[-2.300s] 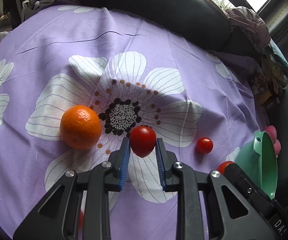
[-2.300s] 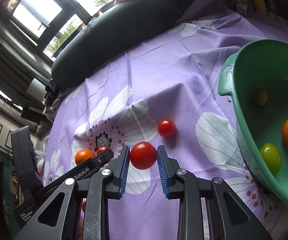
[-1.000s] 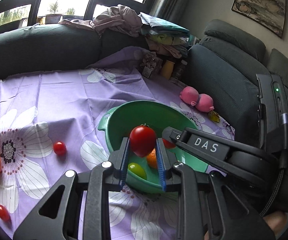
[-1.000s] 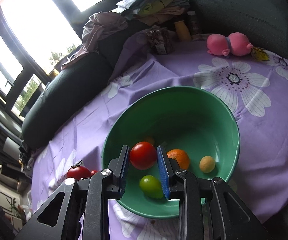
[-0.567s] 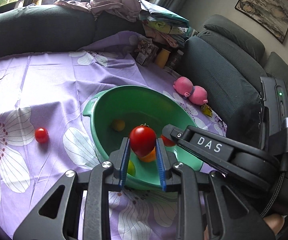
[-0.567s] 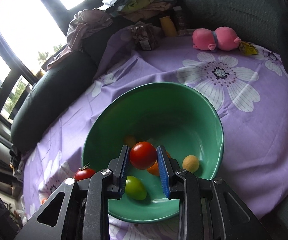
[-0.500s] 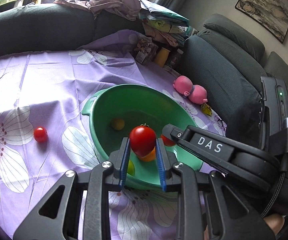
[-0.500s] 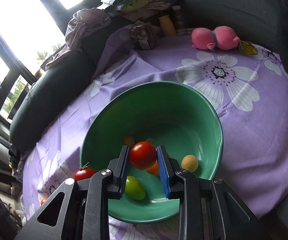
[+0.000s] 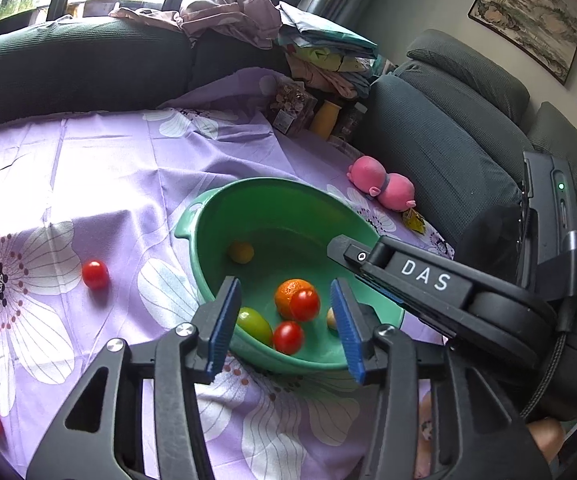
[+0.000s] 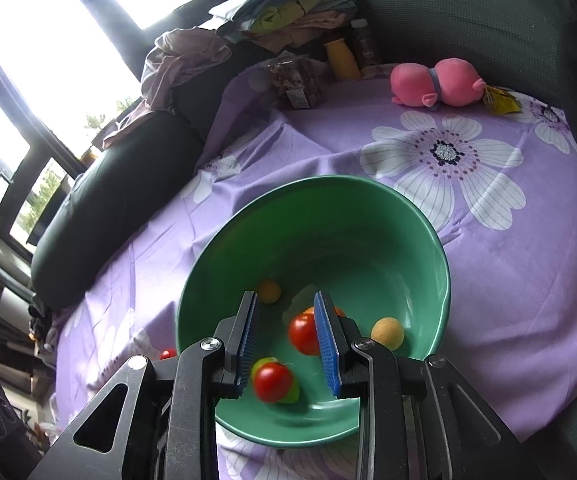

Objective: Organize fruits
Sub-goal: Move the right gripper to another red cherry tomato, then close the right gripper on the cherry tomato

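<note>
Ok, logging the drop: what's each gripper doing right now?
Left gripper: open, holding nothing, over the green bowl.
Right gripper: open, holding nothing, over the same bowl.

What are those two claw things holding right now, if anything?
Nothing. The left gripper and right gripper are both open above the green bowl; two red tomatoes lie loose inside.

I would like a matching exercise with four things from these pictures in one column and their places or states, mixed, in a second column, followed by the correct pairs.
Things:
1. left gripper
2. orange
3. pink plush toy
4. small red tomato

Places or states:
A. lies on the purple cloth, outside the bowl
B. open, holding nothing
C. inside the green bowl
D. lies next to the dark sofa

Pairs: 1-B, 2-C, 3-D, 4-A
</note>
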### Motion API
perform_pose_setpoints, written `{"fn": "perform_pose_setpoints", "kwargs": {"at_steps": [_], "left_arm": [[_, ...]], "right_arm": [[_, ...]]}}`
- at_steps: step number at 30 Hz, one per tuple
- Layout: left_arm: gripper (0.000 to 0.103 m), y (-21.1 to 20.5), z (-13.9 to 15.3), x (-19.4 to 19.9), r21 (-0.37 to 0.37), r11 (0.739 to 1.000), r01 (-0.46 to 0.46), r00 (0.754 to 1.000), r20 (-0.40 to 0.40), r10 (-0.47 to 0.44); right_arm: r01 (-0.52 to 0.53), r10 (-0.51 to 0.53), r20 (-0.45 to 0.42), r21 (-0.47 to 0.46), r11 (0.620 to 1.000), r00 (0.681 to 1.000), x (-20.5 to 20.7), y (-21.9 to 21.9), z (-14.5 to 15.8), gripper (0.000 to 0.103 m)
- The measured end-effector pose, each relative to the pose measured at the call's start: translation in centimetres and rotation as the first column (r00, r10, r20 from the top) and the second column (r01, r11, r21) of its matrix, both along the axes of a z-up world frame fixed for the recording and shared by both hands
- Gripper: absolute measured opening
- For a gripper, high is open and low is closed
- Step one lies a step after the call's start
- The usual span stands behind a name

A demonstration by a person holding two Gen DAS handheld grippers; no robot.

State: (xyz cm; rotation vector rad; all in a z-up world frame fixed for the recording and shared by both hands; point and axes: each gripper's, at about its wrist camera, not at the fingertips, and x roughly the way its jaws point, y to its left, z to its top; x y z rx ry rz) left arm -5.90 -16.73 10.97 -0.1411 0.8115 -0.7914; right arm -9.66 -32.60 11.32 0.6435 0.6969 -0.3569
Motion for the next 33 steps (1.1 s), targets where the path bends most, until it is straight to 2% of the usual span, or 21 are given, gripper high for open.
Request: {"fn": "perform_pose_setpoints", "kwargs": {"at_steps": [3, 6, 11, 13, 16, 18, 21, 24, 26, 29, 31, 33], "left_arm": [[0.053, 2.2, 0.9, 0.1, 0.012, 0.998, -0.058, 0.998, -0.004, 0.058], [0.053, 5.2, 1.6, 0.5, 0.095, 0.976, -0.194, 0.98, -0.02, 0.197], [0.053, 11.8, 2.5, 0.6, 0.211, 0.887, -0.412, 0.909, 0.025, 0.416], [0.053, 14.6, 2.2, 0.6, 0.231, 0.846, -0.481, 0.869, -0.001, 0.495], [0.053, 18.3, 0.8, 0.2, 0.255, 0.798, -0.546, 0.816, -0.058, 0.576], [0.052, 19.5, -0.3, -0.1, 0.291, 0.778, -0.557, 0.797, -0.074, 0.599], [0.051, 20.4, -2.1, -0.4, 0.327, 0.773, -0.544, 0.797, -0.089, 0.598], [0.046, 21.0, -3.6, -0.1, 0.335, 0.772, -0.54, 0.783, -0.137, 0.607], [0.045, 21.1, -4.1, 0.1, 0.347, 0.766, -0.541, 0.782, -0.129, 0.61], [0.043, 21.4, -5.1, 0.6, 0.368, 0.754, -0.544, 0.766, -0.149, 0.625], [0.042, 21.7, -5.9, 0.9, 0.373, 0.757, -0.536, 0.756, -0.188, 0.628], [0.04, 21.7, -6.5, 1.1, 0.376, 0.765, -0.523, 0.754, -0.213, 0.621]], "right_arm": [[-0.03, 0.031, 0.017, -0.029, 0.999, 0.999, 0.3, 0.9, 0.6, 0.04], [-0.084, 0.086, 0.039, -0.05, 0.995, 0.995, 0.9, 2.2, 1.3, 0.041], [-0.222, 0.228, 0.071, -0.077, 0.972, 0.971, 2.7, 5.2, 2.0, 0.045], [-0.262, 0.269, 0.073, -0.089, 0.961, 0.96, 3.6, 6.7, 2.1, 0.045], [-0.34, 0.347, 0.045, -0.112, 0.934, 0.937, 4.9, 9.3, 2.1, 0.045], [-0.406, 0.41, 0.023, -0.101, 0.908, 0.912, 6.0, 11.1, 1.8, 0.045], [-0.479, 0.477, -0.038, -0.06, 0.876, 0.878, 8.4, 13.3, 0.6, 0.045], [-0.487, 0.474, -0.149, -0.062, 0.871, 0.868, 10.9, 15.2, -1.4, 0.045], [-0.507, 0.49, -0.186, -0.053, 0.86, 0.852, 12.3, 16.1, -2.9, 0.045], [-0.485, 0.456, -0.236, -0.077, 0.871, 0.858, 13.5, 16.1, -4.5, 0.045], [-0.463, 0.433, -0.25, -0.074, 0.883, 0.866, 13.8, 15.7, -5.3, 0.045], [-0.464, 0.434, -0.266, -0.057, 0.884, 0.861, 14.0, 15.4, -6.0, 0.045]]}}
